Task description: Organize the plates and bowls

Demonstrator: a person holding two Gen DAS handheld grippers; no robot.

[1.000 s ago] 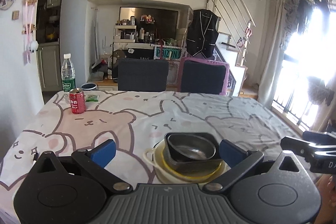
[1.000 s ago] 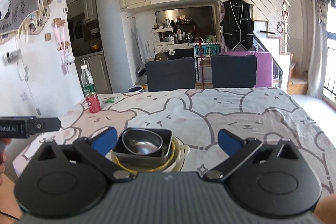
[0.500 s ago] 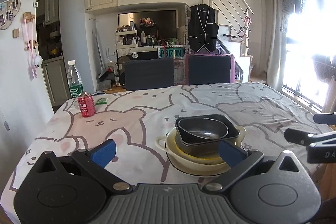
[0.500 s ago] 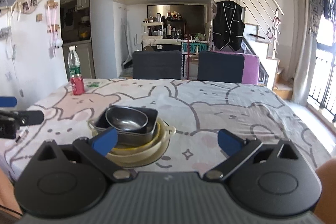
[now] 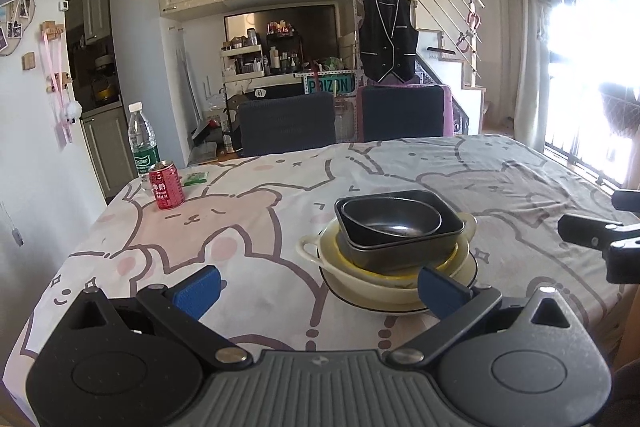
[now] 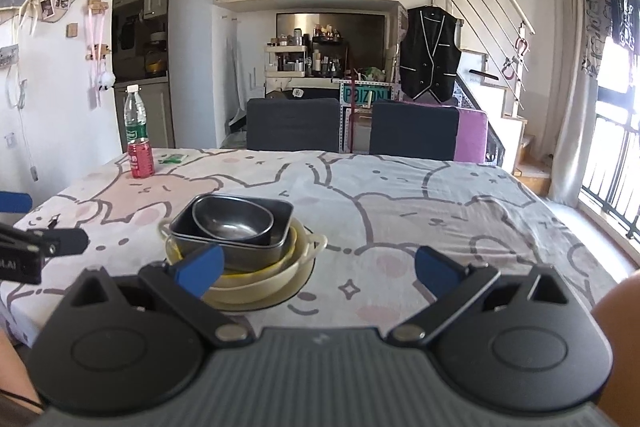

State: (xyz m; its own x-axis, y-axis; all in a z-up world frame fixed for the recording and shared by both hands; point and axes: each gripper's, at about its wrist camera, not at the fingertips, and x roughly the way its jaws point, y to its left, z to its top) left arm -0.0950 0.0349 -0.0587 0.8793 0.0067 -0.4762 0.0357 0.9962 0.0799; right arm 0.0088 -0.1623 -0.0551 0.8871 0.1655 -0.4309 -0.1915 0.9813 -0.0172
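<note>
One stack of dishes stands near the table's front edge: a dark oval bowl (image 5: pixel 390 217) (image 6: pixel 232 219) nested in a dark rectangular dish (image 5: pixel 404 247) (image 6: pixel 260 251), on a yellow bowl (image 5: pixel 456 255), a cream handled bowl (image 5: pixel 316 251) (image 6: pixel 312 247) and a white plate (image 5: pixel 468 271). My left gripper (image 5: pixel 320 289) is open, with the stack just ahead of its right finger. My right gripper (image 6: pixel 318 265) is open too, its left finger in front of the stack. Nothing is held.
At the far left of the bear-print tablecloth (image 5: pixel 260 219) stand a red can (image 5: pixel 166 185) (image 6: pixel 141 160), a water bottle (image 5: pixel 142 143) (image 6: pixel 135 121) and a green packet (image 5: pixel 195 179). Two dark chairs (image 5: pixel 288 125) (image 6: pixel 414 129) are behind the table.
Both grippers have pulled back from the stack and risen slightly, so it sits farther ahead and shows its side. The dishes have not moved.
</note>
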